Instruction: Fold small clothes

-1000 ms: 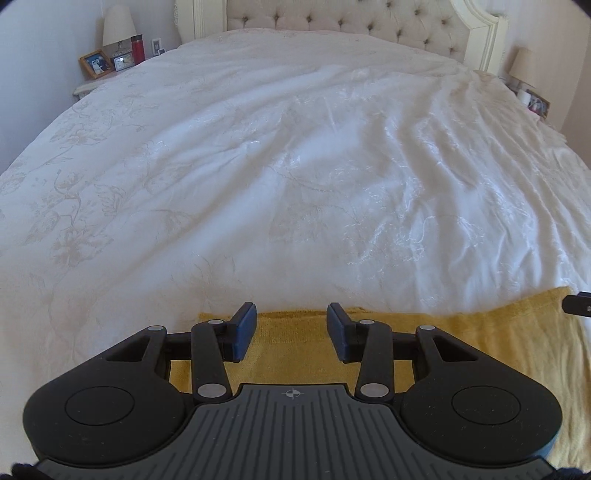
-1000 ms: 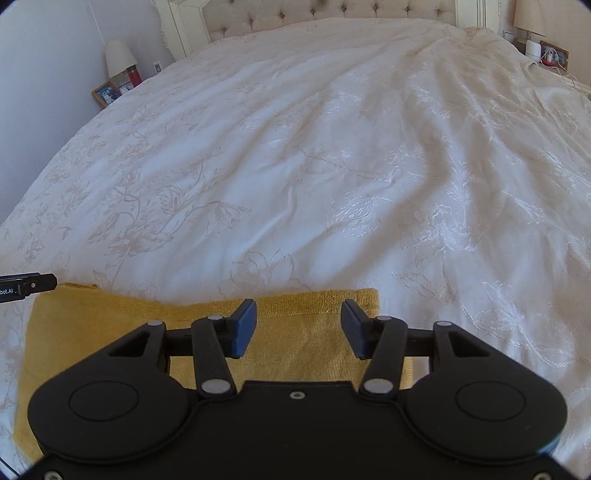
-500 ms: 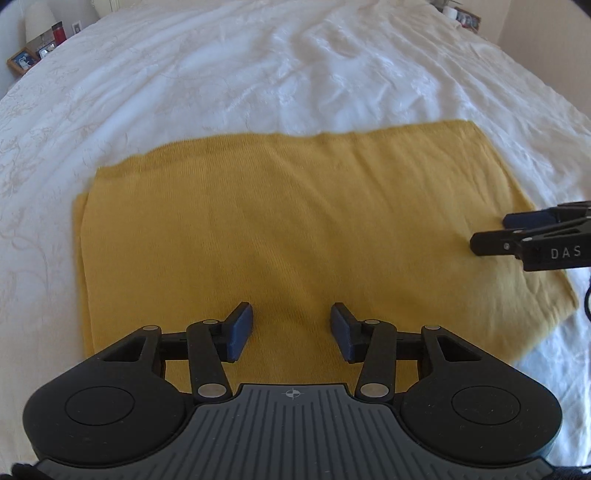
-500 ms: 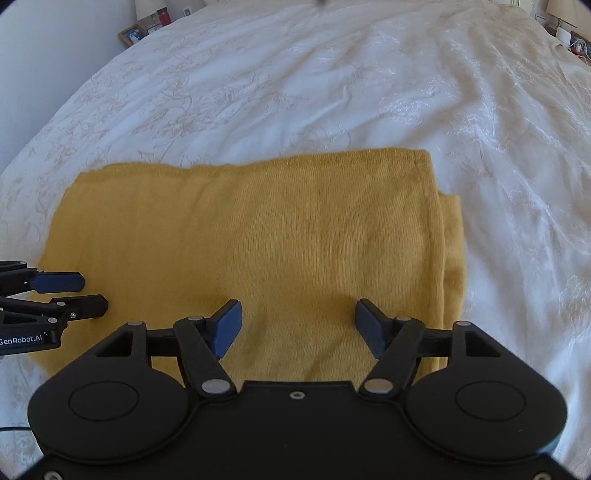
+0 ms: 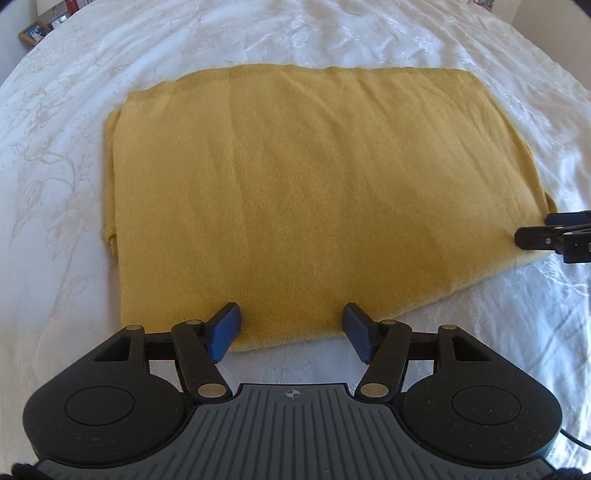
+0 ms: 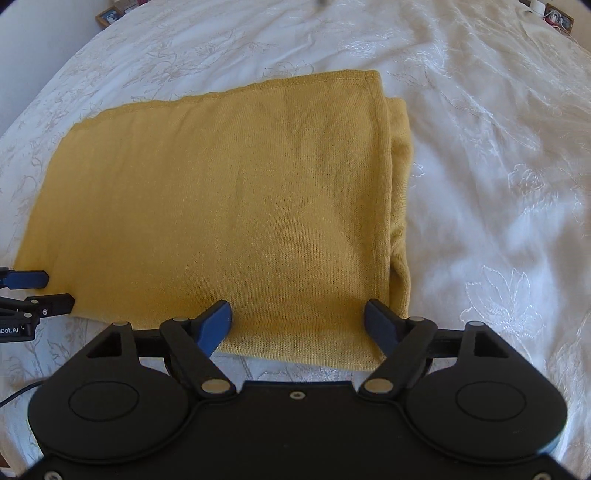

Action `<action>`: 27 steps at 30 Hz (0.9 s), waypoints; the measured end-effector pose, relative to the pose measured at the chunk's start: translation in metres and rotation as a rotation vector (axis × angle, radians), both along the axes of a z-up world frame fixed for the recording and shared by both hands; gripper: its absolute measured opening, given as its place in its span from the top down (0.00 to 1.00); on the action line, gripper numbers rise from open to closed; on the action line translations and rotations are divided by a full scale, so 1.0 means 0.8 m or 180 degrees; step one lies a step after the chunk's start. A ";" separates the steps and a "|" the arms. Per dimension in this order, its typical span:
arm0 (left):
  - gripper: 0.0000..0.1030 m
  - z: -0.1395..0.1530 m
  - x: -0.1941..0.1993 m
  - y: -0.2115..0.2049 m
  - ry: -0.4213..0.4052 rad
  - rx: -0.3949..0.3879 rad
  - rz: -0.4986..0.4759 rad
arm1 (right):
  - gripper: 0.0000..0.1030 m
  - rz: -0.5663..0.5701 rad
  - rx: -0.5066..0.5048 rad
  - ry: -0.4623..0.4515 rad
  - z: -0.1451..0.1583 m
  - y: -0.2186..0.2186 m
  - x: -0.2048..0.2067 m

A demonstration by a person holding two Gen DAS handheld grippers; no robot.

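Observation:
A mustard-yellow knit garment (image 5: pixel 295 192) lies folded flat in a rough rectangle on the white bed; the right wrist view shows its folded layers stacked along the right side (image 6: pixel 399 192). My left gripper (image 5: pixel 290 328) hovers over the garment's near edge, towards its left part, jaws opening, pads clear of the cloth. My right gripper (image 6: pixel 297 325) hovers over the near edge by the right corner, jaws opening wide, nothing pinched. Each gripper's fingertips show at the edge of the other's view: right gripper (image 5: pixel 550 232), left gripper (image 6: pixel 37 291).
The white embroidered bedspread (image 5: pixel 332 33) spreads around the garment on all sides. Picture frames (image 5: pixel 33 31) stand on a bedside table at the far left, and small items (image 6: pixel 550 14) stand at the far right.
Both grippers tipped downward and drew back towards the garment's near edge, so the views went from the headboard to the whole garment. Both sets of jaws stand wider apart than before.

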State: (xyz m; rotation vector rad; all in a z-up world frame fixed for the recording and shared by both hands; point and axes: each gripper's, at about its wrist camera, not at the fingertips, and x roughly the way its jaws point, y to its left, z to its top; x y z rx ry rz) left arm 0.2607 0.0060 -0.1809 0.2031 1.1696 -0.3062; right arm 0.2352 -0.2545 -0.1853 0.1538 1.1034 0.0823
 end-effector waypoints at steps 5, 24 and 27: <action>0.42 0.024 0.003 -0.002 -0.0025 -0.0183 0.0209 | 0.20 -0.0265 0.0183 -0.0063 0.012 -0.009 -0.015; 0.42 0.039 0.136 -0.090 -0.0097 -0.0168 0.0533 | 0.08 -0.0675 0.0726 0.0031 0.018 -0.071 -0.062; 0.42 0.026 0.147 -0.100 -0.0048 -0.0084 0.0531 | 0.08 -0.0675 0.0774 0.0060 0.014 -0.082 -0.059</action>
